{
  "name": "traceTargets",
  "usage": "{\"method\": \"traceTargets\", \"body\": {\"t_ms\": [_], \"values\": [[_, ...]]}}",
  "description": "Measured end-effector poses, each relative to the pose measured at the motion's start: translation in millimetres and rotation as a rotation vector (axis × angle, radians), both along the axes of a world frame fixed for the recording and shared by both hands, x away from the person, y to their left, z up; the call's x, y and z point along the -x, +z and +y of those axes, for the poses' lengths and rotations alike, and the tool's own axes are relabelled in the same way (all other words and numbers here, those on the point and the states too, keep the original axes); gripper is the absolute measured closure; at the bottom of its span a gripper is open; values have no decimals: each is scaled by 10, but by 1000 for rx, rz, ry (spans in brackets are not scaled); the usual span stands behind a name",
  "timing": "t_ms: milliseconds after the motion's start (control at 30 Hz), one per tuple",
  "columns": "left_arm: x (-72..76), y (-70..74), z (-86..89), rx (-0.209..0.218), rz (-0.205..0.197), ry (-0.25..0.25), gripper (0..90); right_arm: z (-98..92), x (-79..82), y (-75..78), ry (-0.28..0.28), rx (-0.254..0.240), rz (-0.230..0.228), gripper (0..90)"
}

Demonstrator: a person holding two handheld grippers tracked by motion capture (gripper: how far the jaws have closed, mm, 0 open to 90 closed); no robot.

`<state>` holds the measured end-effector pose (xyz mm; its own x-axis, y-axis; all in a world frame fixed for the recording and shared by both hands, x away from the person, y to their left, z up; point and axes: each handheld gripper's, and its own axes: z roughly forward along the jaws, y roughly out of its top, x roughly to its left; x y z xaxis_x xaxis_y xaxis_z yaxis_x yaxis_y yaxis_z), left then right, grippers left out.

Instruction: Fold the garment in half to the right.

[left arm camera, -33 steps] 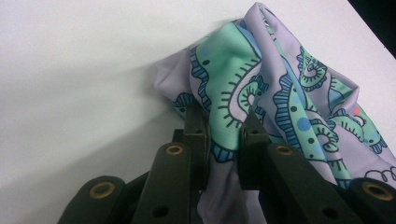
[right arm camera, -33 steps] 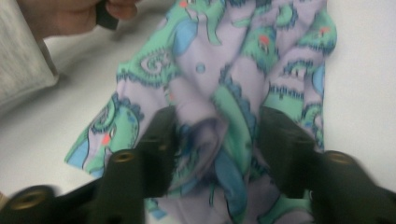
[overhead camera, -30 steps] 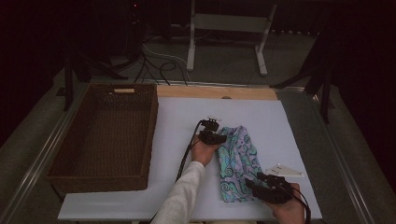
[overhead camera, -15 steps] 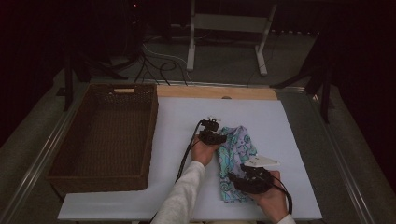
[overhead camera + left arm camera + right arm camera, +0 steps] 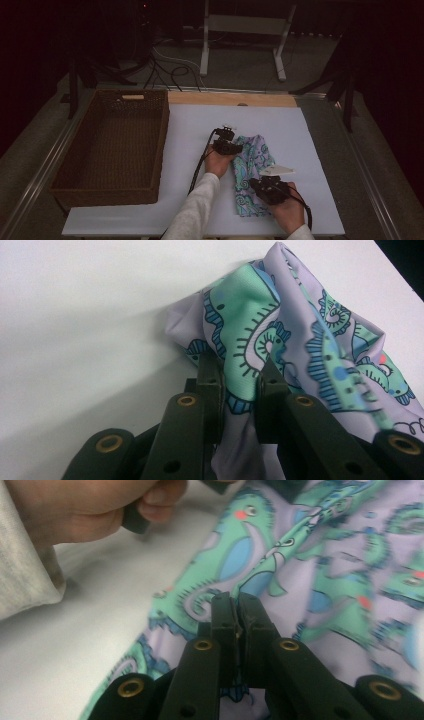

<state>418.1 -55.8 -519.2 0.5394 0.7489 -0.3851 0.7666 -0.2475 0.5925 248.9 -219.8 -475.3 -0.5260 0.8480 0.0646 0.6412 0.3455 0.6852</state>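
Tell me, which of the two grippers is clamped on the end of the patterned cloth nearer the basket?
The left gripper. It pinches the far end of the patterned cloth, the end nearer the wicker basket, while the right gripper has just closed on the near end, by the table's front edge.

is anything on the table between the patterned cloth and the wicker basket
Nothing visible is. The patterned cloth lies on the white table, and the stretch between it and the wicker basket at the left is bare, apart from the left tool and its hand at the cloth's near edge. Both tools, the right tool included, already pinch the cloth.
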Motion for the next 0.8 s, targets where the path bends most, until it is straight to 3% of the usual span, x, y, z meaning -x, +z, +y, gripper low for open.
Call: {"method": "traceTargets", "body": {"t_ms": [67, 267, 467, 800], "values": [[0, 0, 3, 2, 0, 0, 789, -48, 19, 13, -5, -3, -2, 870], [-4, -1, 4, 14, 8, -3, 788, -432, 157, 53, -84, -22, -7, 874], [11, 13, -17, 48, 11, -13, 776, -632, 167, 43, -131, -51, 11, 879], [0, 53, 36, 77, 0, 17, 539, -762, 149, 5, -164, -4, 11, 875]]}}
